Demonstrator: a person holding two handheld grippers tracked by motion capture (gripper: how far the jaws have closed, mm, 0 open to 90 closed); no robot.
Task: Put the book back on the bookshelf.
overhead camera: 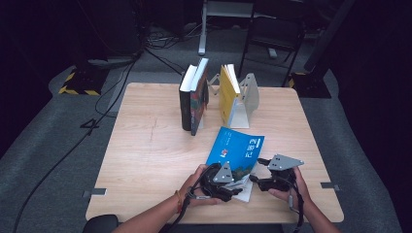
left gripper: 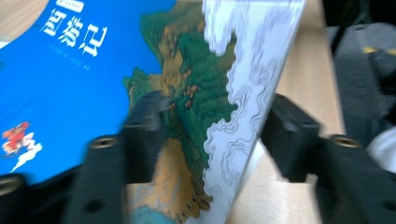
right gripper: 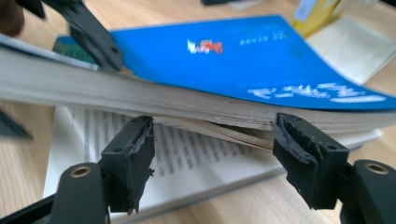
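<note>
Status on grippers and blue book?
Left gripper open astride the blue book edge. Right gripper open, facing its pages. Nothing in the way.

Four books, as far as the dim high view allows: one blue book [overhead camera: 236,150] lying open, two dark books [overhead camera: 193,99] upright, one yellow book [overhead camera: 227,92] in one bookend [overhead camera: 248,97].

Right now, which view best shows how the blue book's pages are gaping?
The right gripper view: the blue book is seen edge-on, its pages lifted off a printed page. The left gripper view shows its cover, the high view the whole book flat.
</note>
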